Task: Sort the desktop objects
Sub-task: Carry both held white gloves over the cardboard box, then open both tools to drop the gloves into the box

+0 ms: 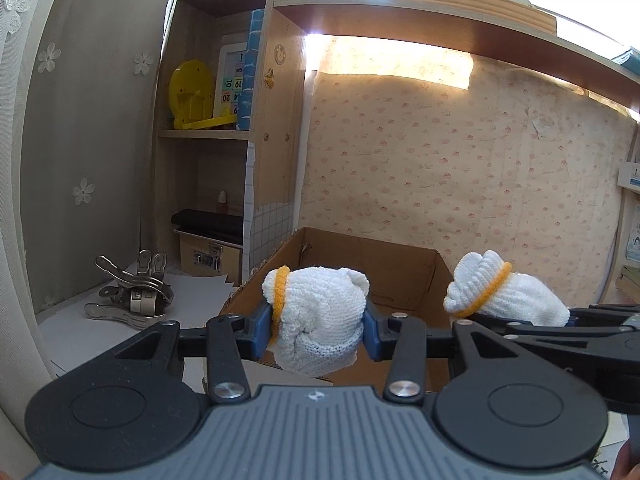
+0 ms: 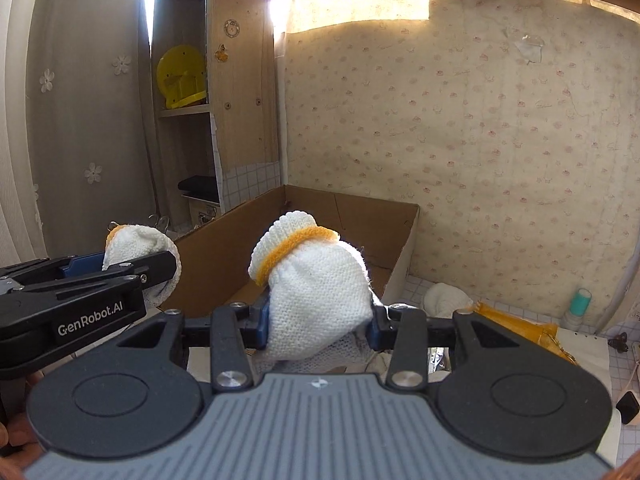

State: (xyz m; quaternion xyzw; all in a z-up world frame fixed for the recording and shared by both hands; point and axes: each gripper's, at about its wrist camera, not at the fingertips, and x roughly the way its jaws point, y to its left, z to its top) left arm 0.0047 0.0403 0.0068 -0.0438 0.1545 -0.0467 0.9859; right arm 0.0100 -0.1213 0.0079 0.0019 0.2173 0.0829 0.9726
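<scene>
Fingers (image 1: 256, 330) of both grippers clamp rolled gloves (image 1: 320, 320) before cardboard box (image 1: 400, 268).

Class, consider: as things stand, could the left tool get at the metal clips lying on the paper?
Probably not: the left tool is shut on a rolled white glove, so it would have to drop that before taking the metal clips.

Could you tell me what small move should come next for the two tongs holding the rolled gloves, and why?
Probably carry both a little farther forward over the cardboard box. The left tongs and right tongs each clamp a rolled white glove, and the open box lies just ahead, so releasing now might drop them short.
</scene>
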